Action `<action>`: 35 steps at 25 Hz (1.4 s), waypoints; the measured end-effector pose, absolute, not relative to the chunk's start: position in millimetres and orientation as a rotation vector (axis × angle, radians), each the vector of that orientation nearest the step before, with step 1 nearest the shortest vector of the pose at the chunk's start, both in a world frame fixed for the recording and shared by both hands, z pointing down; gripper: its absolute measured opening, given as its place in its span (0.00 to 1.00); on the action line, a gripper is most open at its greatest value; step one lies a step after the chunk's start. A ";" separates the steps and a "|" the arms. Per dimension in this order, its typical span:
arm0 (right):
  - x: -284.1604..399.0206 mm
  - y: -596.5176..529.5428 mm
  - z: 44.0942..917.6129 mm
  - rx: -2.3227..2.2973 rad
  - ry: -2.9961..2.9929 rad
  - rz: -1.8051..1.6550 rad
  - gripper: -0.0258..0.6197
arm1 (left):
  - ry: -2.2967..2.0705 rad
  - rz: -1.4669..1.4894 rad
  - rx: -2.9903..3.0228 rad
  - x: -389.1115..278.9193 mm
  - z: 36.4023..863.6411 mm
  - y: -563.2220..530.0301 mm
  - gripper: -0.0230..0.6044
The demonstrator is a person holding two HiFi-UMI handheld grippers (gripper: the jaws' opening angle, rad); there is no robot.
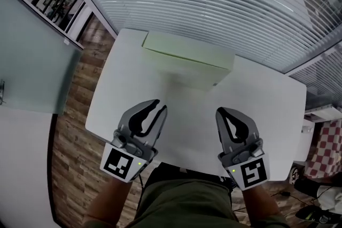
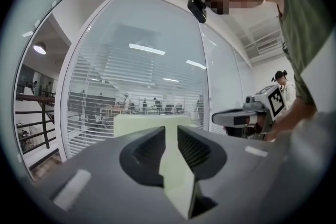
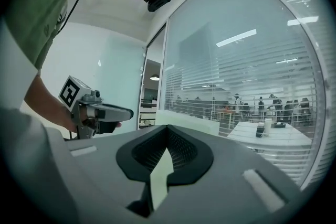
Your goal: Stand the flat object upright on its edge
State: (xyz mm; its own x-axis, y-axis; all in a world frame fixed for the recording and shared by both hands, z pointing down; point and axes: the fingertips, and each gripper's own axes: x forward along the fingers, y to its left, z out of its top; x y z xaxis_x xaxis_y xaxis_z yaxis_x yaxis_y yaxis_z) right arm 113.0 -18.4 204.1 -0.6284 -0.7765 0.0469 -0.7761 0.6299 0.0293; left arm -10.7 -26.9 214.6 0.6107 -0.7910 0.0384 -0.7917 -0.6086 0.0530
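The pale green flat cardboard box is at 12 o'clock on the white rectangular table, and it seems to stand already on its long edge, with nothing holding it. So the task looks done, or almost. The left gripper at 7 o'clock is empty, its jaws leaving only a narrow gap. The right gripper at 5 o'clock is fully closed on nothing. I read no brand or text, only the black-and-white square markers.
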 end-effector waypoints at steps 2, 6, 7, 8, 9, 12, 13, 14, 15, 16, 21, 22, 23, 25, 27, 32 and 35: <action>109.1 -14.7 204.2 1.298 -2.794 -0.017 0.06 | -1.352 0.018 2.760 -8.0 216.3 -23.9 0.14; 104.0 -10.8 205.5 1.245 -2.810 -0.008 0.06 | -1.343 0.019 2.750 -2.3 218.4 -18.5 0.11; 103.7 -9.7 206.4 1.232 -2.812 -0.002 0.06 | -1.340 0.017 2.751 0.2 217.9 -17.1 0.10; 103.3 -8.6 207.2 1.220 -2.813 0.002 0.06 | -1.338 0.016 2.753 2.3 217.2 -15.6 0.09; 102.6 -7.5 207.8 1.209 -2.815 0.004 0.06 | -1.336 0.016 2.753 3.9 216.5 -13.8 0.08; 100.0 -4.9 209.3 1.183 -2.818 0.016 0.06 | -1.336 0.021 2.751 5.4 215.5 -8.5 0.08; 99.6 -4.3 210.0 1.177 -2.819 0.020 0.06 | -1.337 0.026 2.748 5.3 216.3 -7.2 0.07; 99.3 -3.9 211.0 1.171 -2.820 0.023 0.06 | -1.340 0.030 2.745 5.1 217.4 -6.2 0.07; 99.1 -3.5 212.5 1.166 -2.820 0.025 0.06 | -1.344 0.032 2.741 4.8 218.6 -5.5 0.06; 99.1 -3.2 214.4 1.159 -2.819 0.028 0.06 | -1.349 0.033 2.736 4.4 219.7 -5.0 0.06; 98.5 -3.7 220.8 1.140 -2.813 0.051 0.06 | -1.358 0.043 2.720 1.0 225.6 -3.8 0.04; 98.4 -4.2 221.8 1.138 -2.811 0.052 0.06 | -1.359 0.042 2.713 -0.1 227.4 -4.0 0.04; 98.3 -4.7 223.0 1.136 -2.811 0.053 0.06 | -1.360 0.040 2.705 -1.2 229.3 -4.2 0.04; 99.0 -5.7 225.2 1.131 -2.810 0.057 0.06 | -1.363 0.038 2.694 -1.8 232.0 -4.8 0.04; 100.6 -6.3 225.8 1.129 -2.809 0.059 0.06 | -1.367 0.036 2.690 -1.6 232.3 -5.8 0.04; 101.0 -9.5 223.6 1.123 -2.813 0.054 0.06 | -1.385 0.030 2.687 -4.0 228.9 -10.0 0.04; 100.3 -11.5 223.1 1.123 -2.815 0.055 0.06 | -1.393 0.031 2.685 -5.6 228.3 -12.4 0.04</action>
State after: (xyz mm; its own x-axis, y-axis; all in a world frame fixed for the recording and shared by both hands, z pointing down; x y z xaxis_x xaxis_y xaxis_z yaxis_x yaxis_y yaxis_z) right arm 100.3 -11.5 223.1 -0.7204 -0.6838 0.1158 -0.6878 0.7259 0.0076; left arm -5.6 -12.4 228.3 0.5773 -0.8134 0.0717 -0.8158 -0.5707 0.0935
